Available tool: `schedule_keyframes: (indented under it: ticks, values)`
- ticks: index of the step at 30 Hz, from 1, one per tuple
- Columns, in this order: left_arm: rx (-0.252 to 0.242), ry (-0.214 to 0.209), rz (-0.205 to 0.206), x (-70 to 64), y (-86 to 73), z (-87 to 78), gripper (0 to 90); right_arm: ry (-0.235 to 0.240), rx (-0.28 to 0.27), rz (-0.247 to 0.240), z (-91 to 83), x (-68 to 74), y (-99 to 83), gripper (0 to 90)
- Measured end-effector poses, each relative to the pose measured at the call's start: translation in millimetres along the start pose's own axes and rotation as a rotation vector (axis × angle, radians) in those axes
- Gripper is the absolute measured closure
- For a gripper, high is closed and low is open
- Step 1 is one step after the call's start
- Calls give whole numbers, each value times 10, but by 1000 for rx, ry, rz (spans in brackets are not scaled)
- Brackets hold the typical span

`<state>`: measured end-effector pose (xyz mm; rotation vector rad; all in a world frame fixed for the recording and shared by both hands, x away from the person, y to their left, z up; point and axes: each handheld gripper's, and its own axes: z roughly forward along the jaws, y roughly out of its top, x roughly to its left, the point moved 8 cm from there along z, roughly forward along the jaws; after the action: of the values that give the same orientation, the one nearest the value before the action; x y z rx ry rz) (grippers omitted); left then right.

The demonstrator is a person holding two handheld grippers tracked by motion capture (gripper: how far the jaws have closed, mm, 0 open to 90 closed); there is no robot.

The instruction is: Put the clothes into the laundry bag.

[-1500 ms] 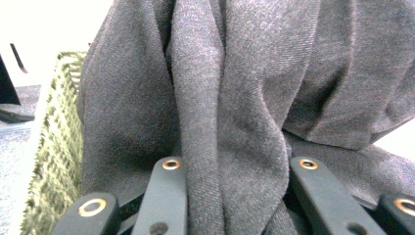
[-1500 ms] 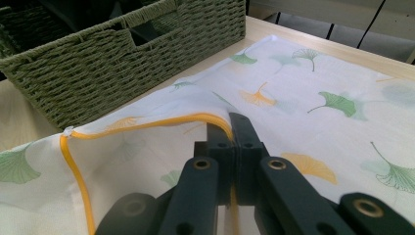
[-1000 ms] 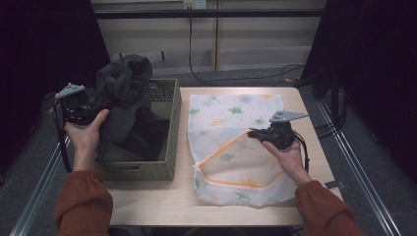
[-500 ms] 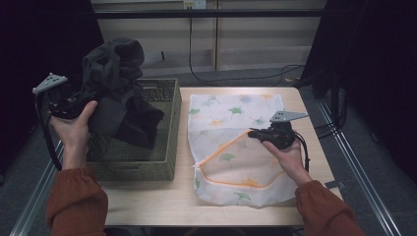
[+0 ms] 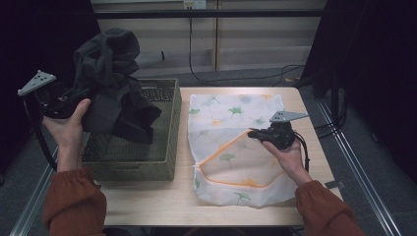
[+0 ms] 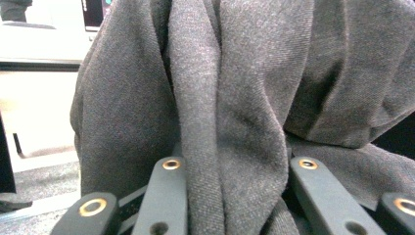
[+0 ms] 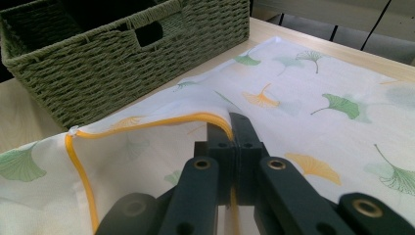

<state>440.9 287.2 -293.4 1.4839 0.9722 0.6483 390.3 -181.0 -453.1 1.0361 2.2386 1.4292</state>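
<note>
Overhead, left tongs (image 5: 74,101) clamping crumpled dark grey garment (image 5: 115,93), right tongs (image 5: 253,133) pinching orange-trimmed bag (image 5: 236,142).

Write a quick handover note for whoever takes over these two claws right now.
Left claw: shut on the dark grey garment, held up over the woven basket.
Right claw: shut on the orange-trimmed edge of the ginkgo-print laundry bag, which lies flat on the table.
Done: garment lifted, bag mouth gripped.
Left: probably carry the garment across and feed it into the bag.
</note>
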Motion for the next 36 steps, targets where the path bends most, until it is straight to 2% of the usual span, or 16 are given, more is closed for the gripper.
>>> schedule_keyframes:
  ticks: [2, 8, 9, 13, 22, 27, 28, 33, 36]
  values:
    - [-6, -11, 17, -51, 45, -15, 716, 1, 3, -4, 7, 2, -4, 888]
    - [-36, -33, 29, -148, 191, -55, 716, 1, 2, -2, 8, 1, -4, 889]
    - [-32, -27, 34, -158, 207, -71, 716, 0, 2, -2, 6, 0, -3, 888]
    - [-66, -42, 35, -217, 293, -118, 716, 1, 3, -4, 2, 3, -3, 889]
    - [-92, -55, 51, -332, 463, -227, 716, 3, 7, -5, 14, 10, -10, 888]
    - [-106, -82, 61, -403, 519, -261, 716, 7, 11, -7, 24, 25, -16, 888]
    - [-111, -89, 51, -417, 525, -265, 716, 7, 11, -8, 25, 27, -16, 888]
    - [-116, -93, 59, -462, 563, -279, 716, 8, 12, -8, 24, 24, -18, 888]
    - [-127, -108, 71, -548, 632, -284, 716, 6, 11, -8, 19, 25, -17, 888]
